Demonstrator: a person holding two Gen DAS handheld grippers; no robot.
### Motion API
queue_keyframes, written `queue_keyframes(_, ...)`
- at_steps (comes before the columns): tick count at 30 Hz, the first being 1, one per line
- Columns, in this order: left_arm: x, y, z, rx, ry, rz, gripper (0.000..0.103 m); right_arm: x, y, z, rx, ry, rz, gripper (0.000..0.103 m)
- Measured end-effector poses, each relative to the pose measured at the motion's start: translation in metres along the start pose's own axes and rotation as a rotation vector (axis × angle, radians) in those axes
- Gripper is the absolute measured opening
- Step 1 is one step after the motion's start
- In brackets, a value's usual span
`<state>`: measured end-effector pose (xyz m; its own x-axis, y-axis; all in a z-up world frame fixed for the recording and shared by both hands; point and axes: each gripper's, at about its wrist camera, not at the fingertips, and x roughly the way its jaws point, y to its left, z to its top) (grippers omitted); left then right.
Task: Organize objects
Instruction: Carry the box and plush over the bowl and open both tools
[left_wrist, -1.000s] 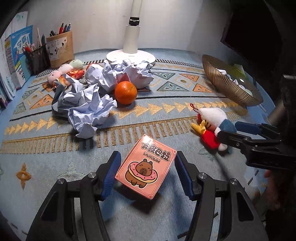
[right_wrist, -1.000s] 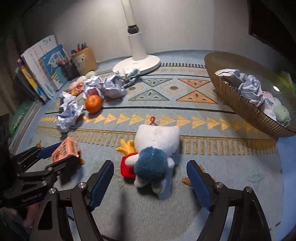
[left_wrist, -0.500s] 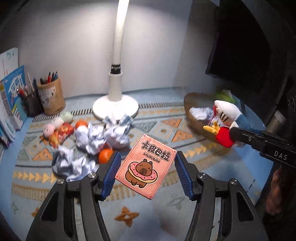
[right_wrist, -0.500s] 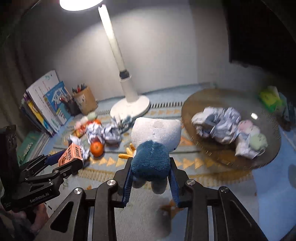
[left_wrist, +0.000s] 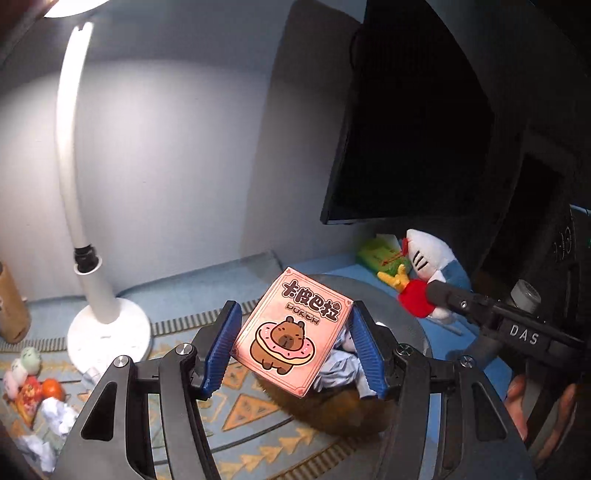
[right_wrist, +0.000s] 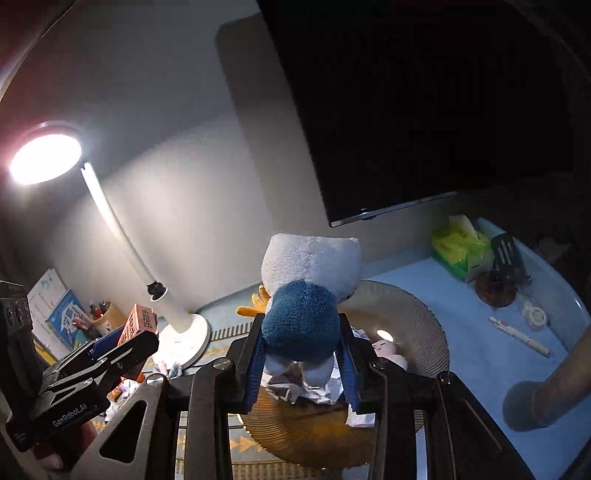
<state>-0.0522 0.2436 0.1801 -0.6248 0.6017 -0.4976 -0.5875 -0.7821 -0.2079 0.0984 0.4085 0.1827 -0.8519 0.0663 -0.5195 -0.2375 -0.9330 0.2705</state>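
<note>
Dim desk corner against a pale wall, patterned mat (left_wrist: 255, 406) underfoot, lit by a white desk lamp (left_wrist: 92, 295) at the left. Far left on the mat: crumpled paper (left_wrist: 55, 415), an orange (left_wrist: 53, 388) and small soft toys in a loose heap, well apart from everything held. Centre, raised above the mat: left gripper (left_wrist: 293, 347) clamped on a pink card box (left_wrist: 295, 332) with a capybara in a doughnut, blue pads pressing both side edges, box tilted. Just behind and below: woven basket (left_wrist: 332, 417) with crumpled paper inside. Right of that: right gripper (right_wrist: 301, 363) closed on a plush toy (right_wrist: 306, 295), pads squeezing its blue body, white head pointing away, hanging over the basket. Above: dark monitor (right_wrist: 406, 110). Far right on the blue desktop: a green tissue pack (right_wrist: 458, 251), a pen (right_wrist: 521, 336).
</note>
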Motion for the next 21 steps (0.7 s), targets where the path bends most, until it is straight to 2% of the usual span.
queue_keyframes(4, 0.049, -0.008, 0.0, -0.055, 0.018, -0.075, 0.057, 0.025, -0.024, 0.003, 0.055, 0.011, -0.043, 0.034)
queue_keyframes(7, 0.076, -0.01, -0.01, -0.08, 0.049, -0.089, 0.057, 0.043, -0.038, 0.002, 0.081, 0.023, -0.073, 0.034)
queue_keyframes(16, 0.105, -0.018, -0.032, -0.045, 0.108, -0.056, 0.057, 0.081, -0.062, -0.013, 0.123, 0.067, -0.078, 0.034)
queue_keyframes(21, 0.113, -0.02, -0.038, -0.03, 0.121, -0.035, 0.057, 0.095, -0.069, -0.017, 0.118, 0.092, -0.11, 0.034)
